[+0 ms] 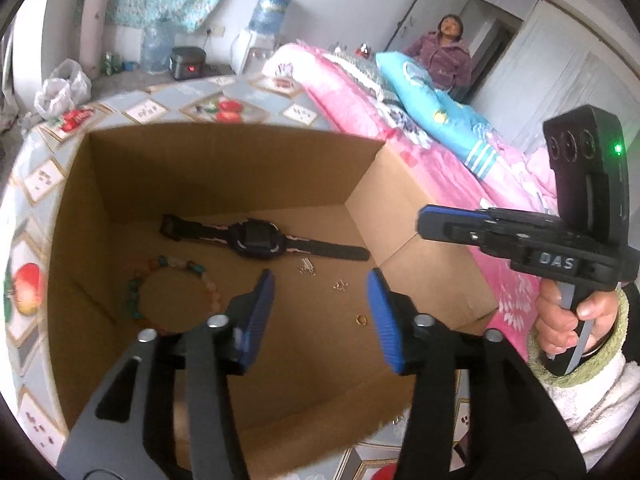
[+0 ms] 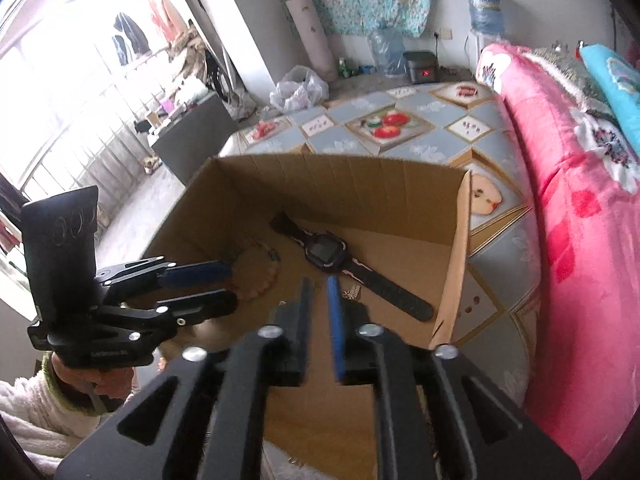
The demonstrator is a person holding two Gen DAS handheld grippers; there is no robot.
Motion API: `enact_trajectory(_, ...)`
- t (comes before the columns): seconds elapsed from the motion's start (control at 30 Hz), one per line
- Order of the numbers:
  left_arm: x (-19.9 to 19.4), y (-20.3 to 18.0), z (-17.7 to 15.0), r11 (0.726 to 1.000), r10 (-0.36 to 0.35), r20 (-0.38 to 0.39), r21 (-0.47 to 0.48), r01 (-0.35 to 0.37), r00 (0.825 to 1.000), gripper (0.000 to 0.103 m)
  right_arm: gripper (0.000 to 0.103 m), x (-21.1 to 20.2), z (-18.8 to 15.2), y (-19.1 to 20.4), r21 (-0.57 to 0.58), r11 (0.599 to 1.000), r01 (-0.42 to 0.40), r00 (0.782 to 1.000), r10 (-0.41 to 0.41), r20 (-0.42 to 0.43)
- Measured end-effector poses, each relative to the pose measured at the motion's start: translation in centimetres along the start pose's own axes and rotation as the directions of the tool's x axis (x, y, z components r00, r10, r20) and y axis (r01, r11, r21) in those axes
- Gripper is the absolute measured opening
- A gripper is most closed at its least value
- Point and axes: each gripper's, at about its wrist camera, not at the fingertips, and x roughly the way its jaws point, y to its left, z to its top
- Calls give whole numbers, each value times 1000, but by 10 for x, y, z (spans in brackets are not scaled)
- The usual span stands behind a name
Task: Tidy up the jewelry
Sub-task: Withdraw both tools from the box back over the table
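Left wrist view: looking down into open cardboard box [image 1: 224, 172] on tiled-pattern surface [image 1: 36, 184]; all jewelry on box floor.
Left gripper [image 1: 320, 300]: jaws parted about halfway, nothing between the pads, poised above box floor.
Gold ring [image 1: 361, 319]: nearest piece, just beside the right-hand blue pad, loose on cardboard.
Small silver bits [image 1: 307, 267]: a little further in, scattered, apart from ring; kind unclear, earrings or clasps.
Bead bracelet [image 1: 168, 292]: left of the pads, near box wall, partly behind left finger.
Watch [image 1: 256, 238]: farthest in, strap laid flat.
Right gripper [image 2: 319, 300]: narrow gap between pads, empty, held over near part of box.
Risk, ring: thin and flat on cardboard; pads likely to skid over it or flick it away.
Risk, silver bits: easily scattered by a finger brushing the floor.
Risk, grippers: both crowded over one box; possible collision.
Risk, box: light walls, may shift if knocked.
Hidden: near box floor under both grippers; bracelet's near arc; small items blurred in right wrist view.
Far: bed with pink quilt [image 2: 580, 216]; person at doorway, not involved.
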Motion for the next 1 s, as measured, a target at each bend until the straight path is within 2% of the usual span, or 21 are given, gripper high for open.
enact_trajectory(0.1,-24,-5,-5,1000,16,45,18,-17,999,66,24,-27,-5,8,-7,1000,-3,998,3,58)
enact_trajectory(0.27,-66,-26,-28,992,26,108,121,-39,994,84,25,-85,-32,26,-39,999,-3,983,10,183)
enact_trajectory(0.33,-81,-35,-44,986,14,117,164,-33,993,86,26,-102,-45,31,-49,999,-3,977,13,214)
enact_trajectory(0.4,-89,-39,-56,983,10,111,180,-30,994,90,32,-117,-64,35,-54,998,16,972,-2,237)
enact_trajectory(0.53,-94,-41,-88,979,27,57,200,-38,998,90,35,-134,-104,36,-24,999,39,970,-32,241)
enact_trajectory(0.67,-75,-41,-117,978,55,-27,202,-48,998,91,36,-120,-144,31,49,999,19,979,-28,201)
enact_trajectory(0.7,-63,-43,-128,977,62,-70,208,-47,996,91,36,-112,-150,30,64,998,14,983,-26,182)
enact_trajectory(0.83,-27,-52,-160,962,124,-160,263,-79,979,91,36,-63,-174,27,104,993,47,996,-54,74)
enact_trajectory(1.0,0,-57,-183,945,188,-202,303,-121,961,91,36,-18,-186,24,128,987,96,995,-95,-20)
